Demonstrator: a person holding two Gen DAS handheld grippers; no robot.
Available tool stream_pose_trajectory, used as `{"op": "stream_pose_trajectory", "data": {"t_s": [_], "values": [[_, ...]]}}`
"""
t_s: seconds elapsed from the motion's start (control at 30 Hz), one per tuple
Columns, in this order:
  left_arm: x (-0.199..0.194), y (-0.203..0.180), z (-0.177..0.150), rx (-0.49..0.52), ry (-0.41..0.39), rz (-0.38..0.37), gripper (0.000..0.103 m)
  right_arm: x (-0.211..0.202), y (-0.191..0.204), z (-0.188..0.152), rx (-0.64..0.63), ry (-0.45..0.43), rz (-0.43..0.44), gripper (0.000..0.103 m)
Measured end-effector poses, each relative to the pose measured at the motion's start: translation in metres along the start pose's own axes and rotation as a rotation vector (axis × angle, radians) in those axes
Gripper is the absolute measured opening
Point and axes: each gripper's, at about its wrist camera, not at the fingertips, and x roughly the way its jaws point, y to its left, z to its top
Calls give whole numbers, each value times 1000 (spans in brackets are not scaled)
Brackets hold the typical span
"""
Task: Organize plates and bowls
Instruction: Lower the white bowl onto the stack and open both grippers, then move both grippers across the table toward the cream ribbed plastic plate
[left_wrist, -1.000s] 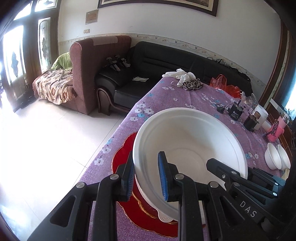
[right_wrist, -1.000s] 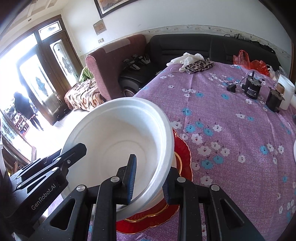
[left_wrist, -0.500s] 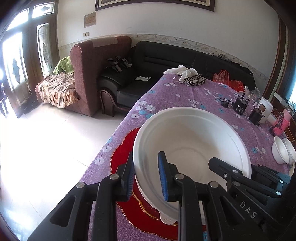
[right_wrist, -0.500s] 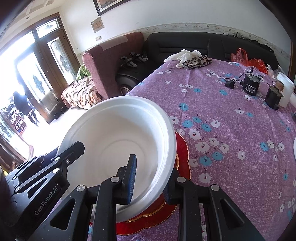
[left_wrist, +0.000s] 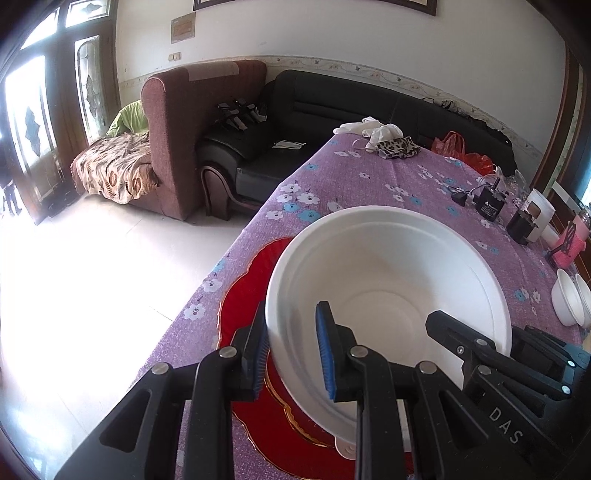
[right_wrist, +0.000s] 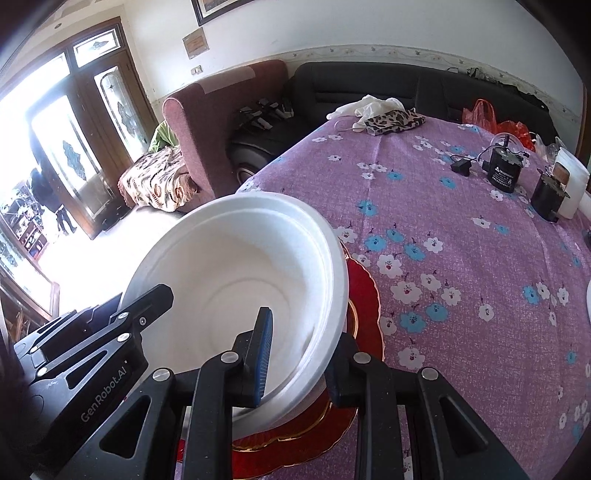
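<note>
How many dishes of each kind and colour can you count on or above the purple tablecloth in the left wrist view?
Large white bowl: 1
Small white bowls: 2
Red plate: 1
Total: 4

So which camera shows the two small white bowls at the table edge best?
The left wrist view: the two small white bowls stand side by side at its right edge, near the pink object. The right wrist view shows only a white sliver at its right border, too little to identify.
</note>
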Motion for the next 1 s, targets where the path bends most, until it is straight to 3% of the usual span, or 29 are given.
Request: {"op": "stream_pose_trajectory", "data": {"t_s": [0.17, 0.23, 0.33, 0.4, 0.47, 0.67, 0.77, 0.87, 1.0], "values": [[-1, 4, 1, -21, 1, -18, 26, 5, 0, -1, 1, 3, 3, 28], [-3, 6, 1, -31, -1, -26, 31, 4, 2, -1, -4, -4, 0, 28], [-9, 8, 2, -44, -17, -37, 46, 1, 2, -1, 0, -21, -12, 31], [-14, 9, 3, -51, -25, -41, 55, 0, 0, -2, 19, -24, 2, 43], [-19, 11, 4, -57, -30, -42, 58, -2, -2, -1, 38, -33, 19, 49], [-43, 27, 0, -123, -69, -52, 68, -4, -1, -2, 46, -34, 29, 53], [-58, 36, -2, -163, -101, -57, 69, -11, -1, -2, 38, -56, 21, 58], [-74, 40, -5, -187, -140, -65, 71, -17, 2, -2, 22, -78, -1, 71], [-96, 40, -10, -195, -199, -55, 76, -27, 0, -2, 17, -110, -24, 74]]}}
